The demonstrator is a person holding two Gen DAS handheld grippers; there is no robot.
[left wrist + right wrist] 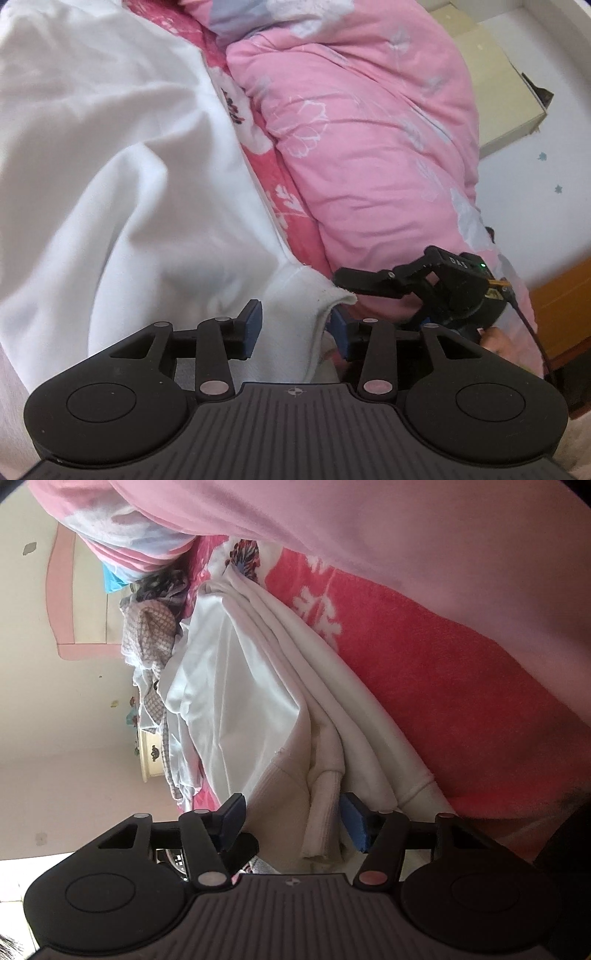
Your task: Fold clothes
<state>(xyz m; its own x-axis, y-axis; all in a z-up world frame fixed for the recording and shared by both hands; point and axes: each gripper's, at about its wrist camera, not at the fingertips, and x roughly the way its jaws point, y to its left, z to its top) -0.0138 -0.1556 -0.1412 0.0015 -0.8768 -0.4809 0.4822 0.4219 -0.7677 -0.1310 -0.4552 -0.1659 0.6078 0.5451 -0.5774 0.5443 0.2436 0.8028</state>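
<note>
Left gripper [293,332] is sitting with its 2 blue pads apart, white cloth hanging loose between them. Right gripper [291,821] is rolled sideways, jaws gaping around bunched cuffs, not pinching from what I can see.

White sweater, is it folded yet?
Not yet. Done: the white sweater lies gathered lengthwise on the red blanket. In hand: its hem sits between the left gripper's open jaws, and its ribbed cuff between the right gripper's jaws; whether those pinch it, I cannot tell. Left: it looks wrinkled, so smoothing and the real folds probably remain.
</note>
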